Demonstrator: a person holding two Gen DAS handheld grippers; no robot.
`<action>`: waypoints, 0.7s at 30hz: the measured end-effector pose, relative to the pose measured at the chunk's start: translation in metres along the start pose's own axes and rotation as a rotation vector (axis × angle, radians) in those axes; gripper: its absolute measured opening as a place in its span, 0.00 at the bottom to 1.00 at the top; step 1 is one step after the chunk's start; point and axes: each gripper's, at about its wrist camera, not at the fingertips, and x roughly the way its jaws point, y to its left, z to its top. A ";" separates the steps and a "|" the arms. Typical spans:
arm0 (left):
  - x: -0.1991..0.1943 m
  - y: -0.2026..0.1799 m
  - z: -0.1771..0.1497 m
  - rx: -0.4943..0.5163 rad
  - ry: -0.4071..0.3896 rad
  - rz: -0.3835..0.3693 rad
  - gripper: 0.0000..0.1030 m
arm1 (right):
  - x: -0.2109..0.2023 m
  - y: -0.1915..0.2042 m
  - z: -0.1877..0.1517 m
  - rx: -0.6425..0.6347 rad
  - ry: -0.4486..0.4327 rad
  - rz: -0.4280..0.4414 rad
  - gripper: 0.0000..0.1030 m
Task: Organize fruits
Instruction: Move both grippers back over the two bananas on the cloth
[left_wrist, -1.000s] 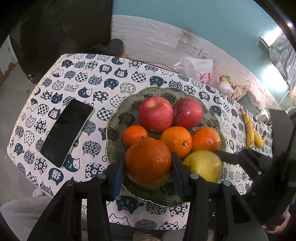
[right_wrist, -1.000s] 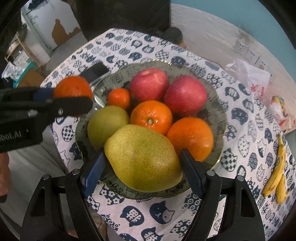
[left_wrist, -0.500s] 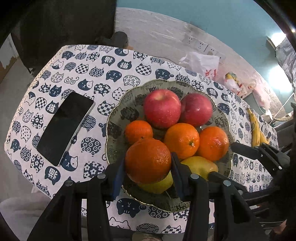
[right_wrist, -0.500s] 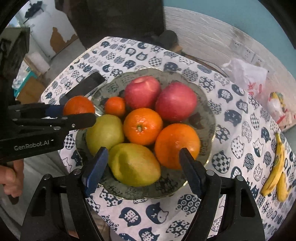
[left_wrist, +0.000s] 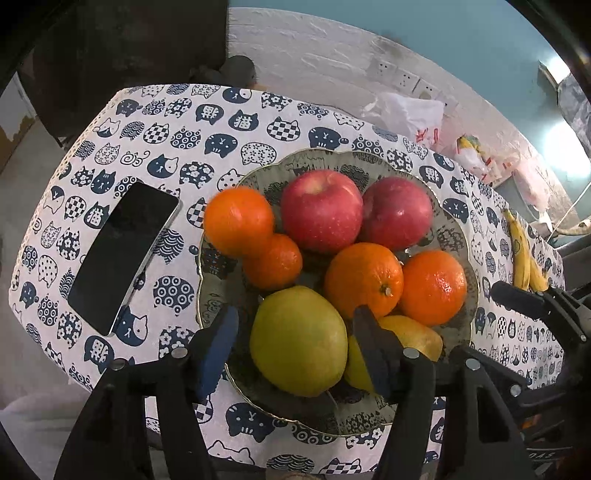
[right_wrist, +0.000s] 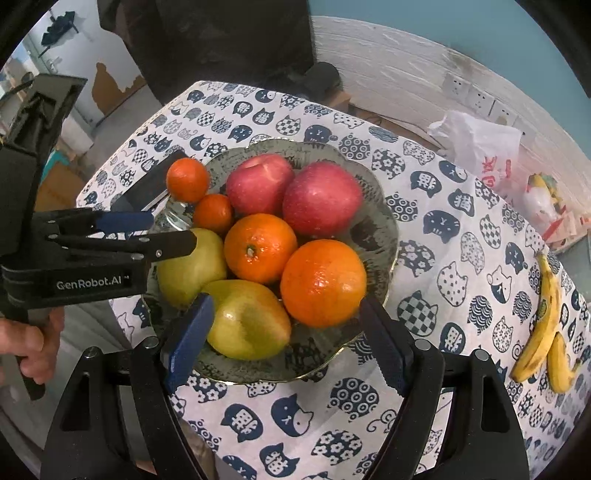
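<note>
"On the tabletop (left_wrist: 177, 140), under its white cloth of navy cat faces, what does the left wrist view give you?"

"A grey-green scalloped ceramic dish (left_wrist: 221, 262) heaped with fruit: two red apples (left_wrist: 321, 210) at the back, a round green fruit (left_wrist: 299, 339) nearest. The large orange (left_wrist: 238, 221) is at the dish's left rim, touching a small mandarin (left_wrist: 273, 262), and it looks blurred. A black smartphone (left_wrist: 122, 254) lies flat on the cloth left of the dish."

"From the right wrist that phone is mostly hidden behind the large orange and the left gripper (right_wrist: 171, 230). How do its fingers stand?"

"Released. They have just been spreading and nothing is pinched, though the green fruit shows below the gap."

"My side shows them side-on, tips above that green fruit, with a bare hand (right_wrist: 33, 343) around the handle. Your view lacks that."

"And the right gripper (right_wrist: 288, 306)?"

"Its fingers are spread wide and grip nothing. They hang over the dish's near edge, above a yellow-green pear (right_wrist: 247, 321) and another orange (right_wrist: 323, 282)."

"For me that pear is half hidden behind a finger."

"Two yellow bananas (right_wrist: 543, 325) lie on the cloth well right of the dish, in full here. A white plastic bag (right_wrist: 476, 147) sits at the far side."
</note>
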 end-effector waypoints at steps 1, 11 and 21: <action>0.000 0.000 0.000 0.001 0.001 -0.001 0.64 | -0.001 -0.001 0.000 0.002 -0.001 0.000 0.79; -0.002 -0.011 -0.002 0.017 0.006 0.002 0.67 | -0.012 -0.010 -0.003 0.013 -0.024 -0.021 0.79; -0.012 -0.042 -0.002 0.082 -0.007 0.013 0.75 | -0.030 -0.037 -0.011 0.054 -0.054 -0.073 0.81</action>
